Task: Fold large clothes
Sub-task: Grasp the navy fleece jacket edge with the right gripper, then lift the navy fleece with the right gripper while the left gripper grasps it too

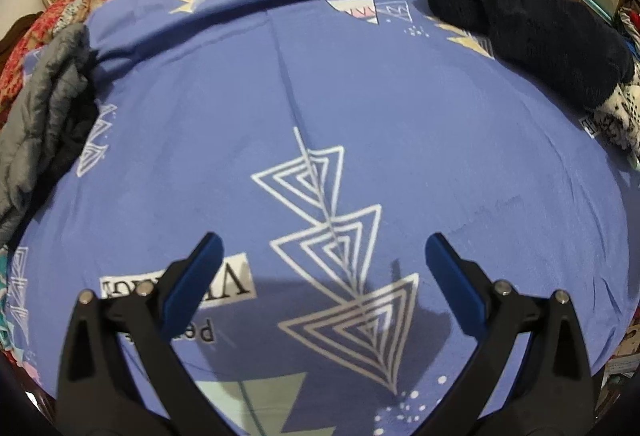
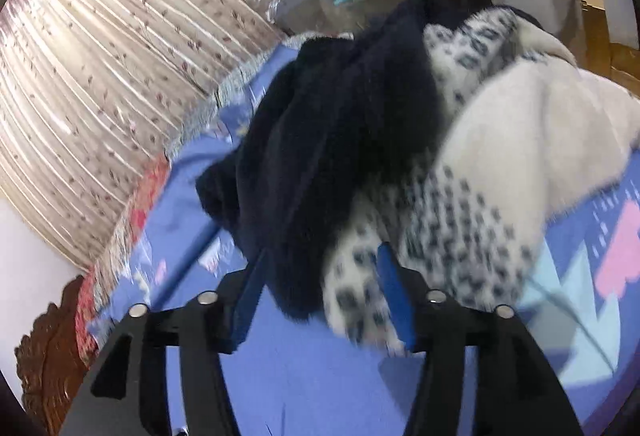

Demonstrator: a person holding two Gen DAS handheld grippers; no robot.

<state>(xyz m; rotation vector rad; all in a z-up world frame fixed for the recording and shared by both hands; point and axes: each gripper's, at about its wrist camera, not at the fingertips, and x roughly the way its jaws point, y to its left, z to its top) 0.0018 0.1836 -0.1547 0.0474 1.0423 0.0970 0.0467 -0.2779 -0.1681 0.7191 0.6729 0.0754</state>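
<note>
Clothing to be folded lies heaped on the blue patterned bedsheet (image 1: 400,124): a navy fleece garment (image 2: 332,140) rests against a white spotted fleece garment (image 2: 460,220); both sit at the sheet's far right edge in the left wrist view; the left gripper (image 1: 324,252) hovers above bare sheet, jaws spread wide, holding nothing; the right gripper (image 2: 320,268) has its jaws apart on either side of the garments' near edge; whether they grip the fabric cannot be told; a grey quilted garment (image 1: 44,108) lies at the sheet's left edge.
</note>
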